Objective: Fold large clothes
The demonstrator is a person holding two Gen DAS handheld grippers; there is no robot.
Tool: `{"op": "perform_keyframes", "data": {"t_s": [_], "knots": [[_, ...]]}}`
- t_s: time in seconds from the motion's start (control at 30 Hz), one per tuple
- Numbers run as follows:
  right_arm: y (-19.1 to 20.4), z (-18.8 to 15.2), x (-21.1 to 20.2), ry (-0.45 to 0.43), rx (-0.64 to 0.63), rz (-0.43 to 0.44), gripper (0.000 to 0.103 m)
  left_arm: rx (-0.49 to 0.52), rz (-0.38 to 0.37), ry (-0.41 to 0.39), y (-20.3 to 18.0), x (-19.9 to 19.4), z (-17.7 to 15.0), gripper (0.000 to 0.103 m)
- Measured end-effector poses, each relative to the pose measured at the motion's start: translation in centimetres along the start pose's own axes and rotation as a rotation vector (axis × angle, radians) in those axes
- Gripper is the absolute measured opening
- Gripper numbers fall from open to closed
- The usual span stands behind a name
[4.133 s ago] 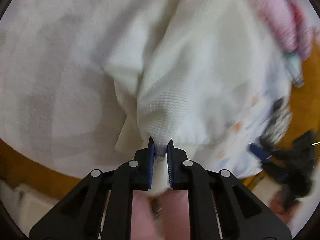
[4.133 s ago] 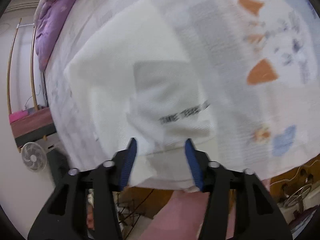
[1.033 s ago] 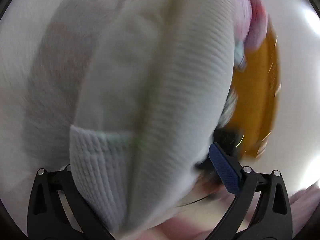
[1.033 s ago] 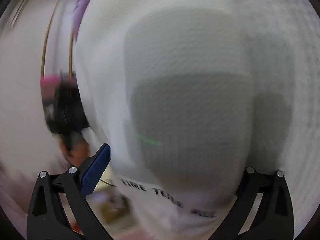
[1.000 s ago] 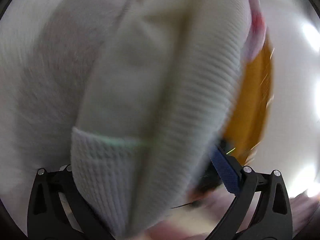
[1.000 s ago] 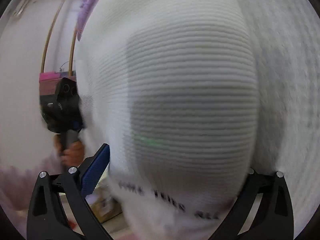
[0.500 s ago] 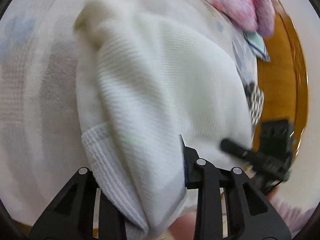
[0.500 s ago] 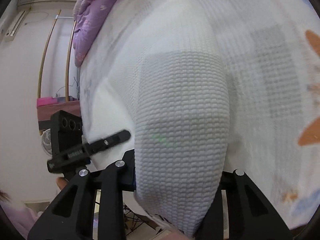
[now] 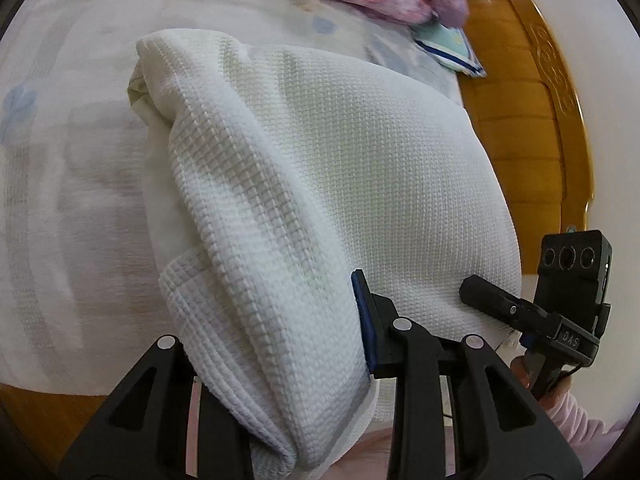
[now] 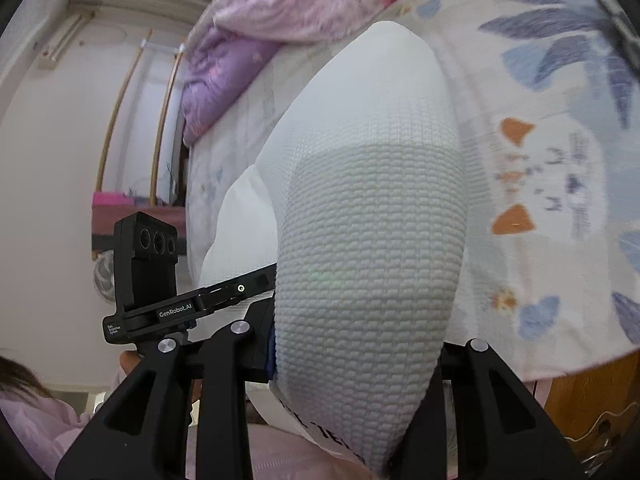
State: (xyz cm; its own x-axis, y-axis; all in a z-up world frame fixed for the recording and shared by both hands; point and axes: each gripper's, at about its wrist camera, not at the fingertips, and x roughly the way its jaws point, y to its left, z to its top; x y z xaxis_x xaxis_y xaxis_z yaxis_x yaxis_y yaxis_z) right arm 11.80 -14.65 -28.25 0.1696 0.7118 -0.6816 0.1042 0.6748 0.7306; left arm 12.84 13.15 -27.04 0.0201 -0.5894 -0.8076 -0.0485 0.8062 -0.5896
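Note:
A folded white waffle-knit garment point(image 9: 328, 184) hangs bunched above the bed. My left gripper point(image 9: 276, 312) is shut on one end of the bundle. Its right blue pad point(image 9: 362, 312) presses the cloth, and the cloth hides the left finger. In the right wrist view the garment point(image 10: 372, 220) bulges between the jaws of my right gripper point(image 10: 360, 332), which is shut on the other end. Only the left blue pad point(image 10: 272, 344) shows there. Black lettering runs along the garment's lower edge. Each view shows the other gripper's black body beside the cloth.
Below lies a bed sheet point(image 10: 552, 184) with blue and orange prints. A pink-purple quilt point(image 10: 248, 60) is heaped at the far end, and a small blue-edged cloth point(image 9: 448, 46) lies near it. An orange wooden bed frame point(image 9: 520, 128) borders the sheet. A fan point(image 10: 103, 276) stands by the wall.
Both grippers' jaws stood wide around the garment a second ago and have since closed on it. Both hands have risen, lifting the bundle off the sheet, and the bed looks farther away.

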Motion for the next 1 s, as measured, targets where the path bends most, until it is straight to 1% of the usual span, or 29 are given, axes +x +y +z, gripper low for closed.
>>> {"op": "perform_keyframes", "data": {"t_s": [0.07,0.1,0.2,0.27,0.4,0.43,0.47,0.5,0.57,0.67,0.7,0.77,0.8,0.83,0.87,0.9,0.93,0.97,1.0], "knots": [[-1.7,-0.7,-2.8,-0.051,0.047,0.024,0.031,0.026,0.016,-0.008,-3.7,1.6,1.7,0.031],[-3.0,-0.9,-5.0,-0.08,0.051,0.025,0.031,0.061,0.031,-0.011,-6.2,2.3,1.8,0.031],[-6.3,-1.0,-10.8,-0.139,0.08,0.044,0.031,0.109,0.038,-0.006,-10.9,4.2,1.9,0.031],[-8.7,-0.3,-14.6,-0.172,0.089,0.049,0.031,0.134,0.026,-0.002,-14.8,6.2,2.3,0.031],[-12.7,1.4,-21.5,-0.236,0.09,0.019,0.031,0.201,0.031,0.007,-22.5,10.1,2.7,0.031],[-13.8,2.1,-23.1,-0.246,0.091,0.014,0.031,0.212,0.032,0.005,-24.0,11.3,3.2,0.031],[-14.2,2.6,-24.2,-0.253,0.09,0.009,0.031,0.235,0.031,0.005,-26.5,12.8,3.5,0.031],[-15.7,3.3,-26.2,-0.267,0.087,0.001,0.031,0.248,0.028,0.005,-27.7,13.8,3.8,0.031],[-17.8,4.4,-29.2,-0.287,0.076,-0.016,0.031,0.264,0.004,0.004,-31.6,16.5,5.0,0.031],[-20.7,7.2,-33.9,-0.323,0.047,-0.057,0.031,0.29,-0.024,0.004,-36.0,19.3,6.6,0.031],[-21.5,8.6,-35.5,-0.338,0.031,-0.07,0.031,0.309,-0.031,-0.001,-38.3,20.7,7.8,0.031],[-23.3,10.9,-37.3,-0.356,0.009,-0.084,0.031,0.343,-0.039,-0.027,-41.7,22.8,9.7,0.031],[-24.7,12.7,-38.5,-0.368,0.001,-0.084,0.031,0.344,-0.045,-0.037,-42.6,23.5,10.5,0.031],[-25.4,13.9,-38.7,-0.371,-0.006,-0.1,0.034,0.339,-0.054,-0.051,-43.7,24.7,11.6,0.035],[-26.4,15.2,-39.0,-0.38,-0.01,-0.177,0.038,0.335,-0.049,-0.06,-44.3,26.4,12.8,0.054],[-27.8,16.6,-39.3,-0.422,0.018,-0.403,0.066,0.351,-0.017,-0.062,-44.9,28.8,14.0,0.065],[-28.9,17.2,-39.5,-0.464,0.066,-0.573,0.088,0.375,0.083,-0.064,-44.8,30.9,14.8,0.069],[-30.6,17.5,-39.7,-0.501,0.119,-0.69,0.088,0.403,0.221,-0.053,-44.4,33.3,15.5,0.068],[-32.5,17.8,-39.5,-0.493,0.157,-0.708,0.088,0.413,0.283,-0.029,-43.7,34.8,15.9,0.067]]}}
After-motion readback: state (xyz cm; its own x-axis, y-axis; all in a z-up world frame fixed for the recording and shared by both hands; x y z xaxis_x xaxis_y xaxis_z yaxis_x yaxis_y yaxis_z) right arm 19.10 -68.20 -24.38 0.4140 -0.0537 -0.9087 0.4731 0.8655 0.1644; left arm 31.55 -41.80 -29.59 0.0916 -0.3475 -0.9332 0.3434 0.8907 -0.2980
